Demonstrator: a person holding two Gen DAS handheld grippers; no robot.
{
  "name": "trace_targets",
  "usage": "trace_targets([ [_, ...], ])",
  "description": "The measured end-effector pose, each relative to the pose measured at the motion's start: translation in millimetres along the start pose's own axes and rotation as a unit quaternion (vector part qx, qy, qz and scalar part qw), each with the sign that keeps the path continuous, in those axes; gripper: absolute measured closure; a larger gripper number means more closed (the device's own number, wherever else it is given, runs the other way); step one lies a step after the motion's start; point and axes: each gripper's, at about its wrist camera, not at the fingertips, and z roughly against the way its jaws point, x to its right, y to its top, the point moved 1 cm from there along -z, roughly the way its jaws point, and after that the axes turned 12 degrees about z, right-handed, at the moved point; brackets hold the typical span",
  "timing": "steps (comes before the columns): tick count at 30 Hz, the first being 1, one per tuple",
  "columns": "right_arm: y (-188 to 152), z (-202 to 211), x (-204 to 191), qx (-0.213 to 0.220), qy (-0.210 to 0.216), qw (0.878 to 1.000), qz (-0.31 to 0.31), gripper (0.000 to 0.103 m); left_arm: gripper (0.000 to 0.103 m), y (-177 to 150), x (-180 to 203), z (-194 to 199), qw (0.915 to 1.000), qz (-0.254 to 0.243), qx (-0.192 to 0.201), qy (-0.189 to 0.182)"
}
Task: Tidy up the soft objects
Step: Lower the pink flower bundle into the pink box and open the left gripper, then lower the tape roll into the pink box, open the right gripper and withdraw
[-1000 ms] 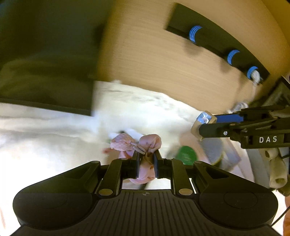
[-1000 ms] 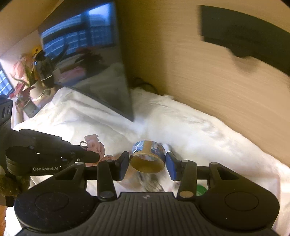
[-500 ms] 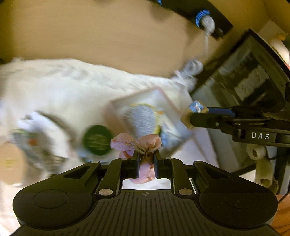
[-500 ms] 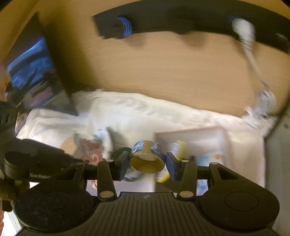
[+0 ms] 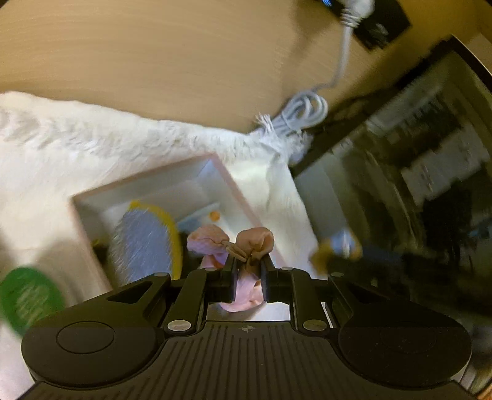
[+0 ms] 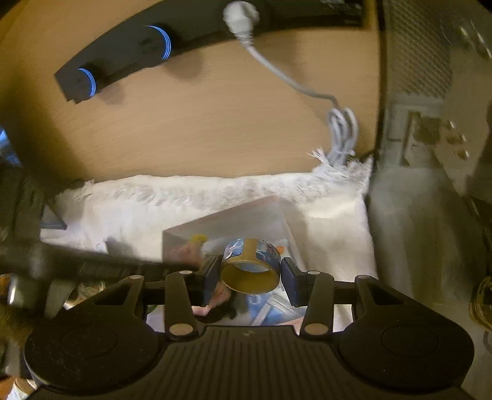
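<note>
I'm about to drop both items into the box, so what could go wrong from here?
1. The pink fabric bow in the left gripper could snag on the pads when released.
2. The cardboard tape roll in the right gripper could roll off the clutter in the pale open box.
3. Both grippers crowd the box and may collide.

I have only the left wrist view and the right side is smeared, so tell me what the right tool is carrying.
Observer: The right tool is shut on a tape roll with a cardboard core and blue printed wrap.
Operator: Say where it sits relative to the box.
Observer: It hangs over the open white box.
Operator: Report what is on the wall out of my frame.
Observer: A black wall strip with two blue-ringed knobs; a white plug hangs from it.
</note>
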Motion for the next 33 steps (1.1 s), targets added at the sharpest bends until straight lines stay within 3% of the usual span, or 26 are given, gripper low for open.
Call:
trace_targets([
  [3, -7, -8, 11, -0.004, 0.004, 1.0, -0.01, 0.059, 0.077, 18, -10, -31, 0.9987, 0.042, -0.022, -0.02],
  [5, -11, -13, 14, -0.008, 0.004, 1.0, -0.018, 0.059, 0.076, 24, -14, -48, 0.9988, 0.041, -0.022, 0.012],
  [7, -15, -16, 15, -0.012, 0.008, 1.0, -0.024, 0.059, 0.078, 25, -14, -55, 0.9989, 0.023, -0.002, 0.041],
  [9, -18, -20, 14, -0.014, 0.014, 1.0, -0.022, 0.059, 0.077, 27, -14, -51, 0.9989, 0.025, 0.023, 0.032],
  [13, -22, -40, 7, -0.031, 0.019, 0.999, -0.012, 0.059, 0.077, 32, -11, -29, 0.9973, 0.033, 0.065, 0.001],
  [17, -26, -70, -1, -0.058, 0.024, 0.998, -0.007, 0.059, 0.077, 25, -3, -7, 0.9983, -0.009, 0.058, -0.002],
  [23, -28, -135, -10, -0.114, 0.003, 0.993, 0.007, 0.058, 0.077, 2, -11, 30, 0.9977, -0.033, 0.057, 0.016],
  [27, -24, -153, -24, -0.13, -0.02, 0.991, 0.033, 0.058, 0.077, -9, -30, 56, 0.9965, -0.033, 0.058, 0.049],
  [30, -25, -168, -34, -0.154, -0.063, 0.984, 0.058, 0.058, 0.077, -18, -43, 68, 0.9937, -0.045, 0.064, 0.08],
  [33, -28, -172, -39, -0.148, -0.075, 0.984, 0.066, 0.055, 0.077, -24, -59, 79, 0.9934, -0.036, 0.066, 0.086],
])
